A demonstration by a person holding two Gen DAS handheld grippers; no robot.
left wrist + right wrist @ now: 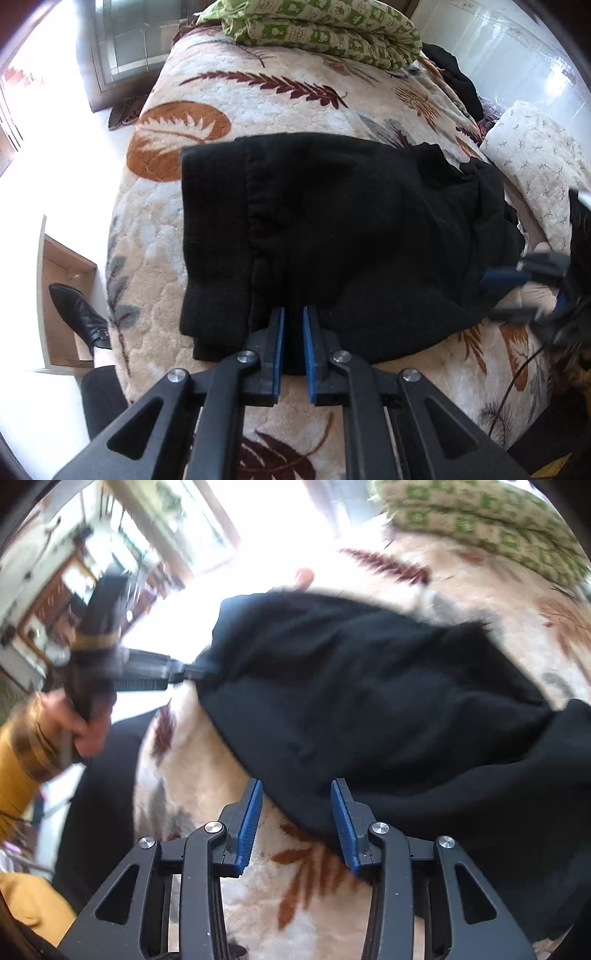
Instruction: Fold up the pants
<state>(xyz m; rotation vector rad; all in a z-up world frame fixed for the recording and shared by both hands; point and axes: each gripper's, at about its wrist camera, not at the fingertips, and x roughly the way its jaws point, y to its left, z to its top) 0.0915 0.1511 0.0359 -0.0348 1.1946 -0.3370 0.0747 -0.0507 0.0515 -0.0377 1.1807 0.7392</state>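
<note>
The black pants [351, 229] lie folded in a thick stack on the leaf-patterned bed cover [229, 92]. My left gripper [293, 314] is shut on the near edge of the pants, with black cloth pinched between its blue pads. It also shows in the right wrist view [192, 672] at the left edge of the pants [369, 686]. My right gripper [297, 788] is open, its blue pads on either side of the pants' near edge, nothing clamped. It shows blurred at the right in the left wrist view [517, 291].
A rolled green-and-cream quilt [317, 33] lies at the far end of the bed. A white pillow [539, 162] and dark clothes [454, 74] lie at the right. A cardboard box [62, 295] and a black boot [79, 314] are on the floor at the left.
</note>
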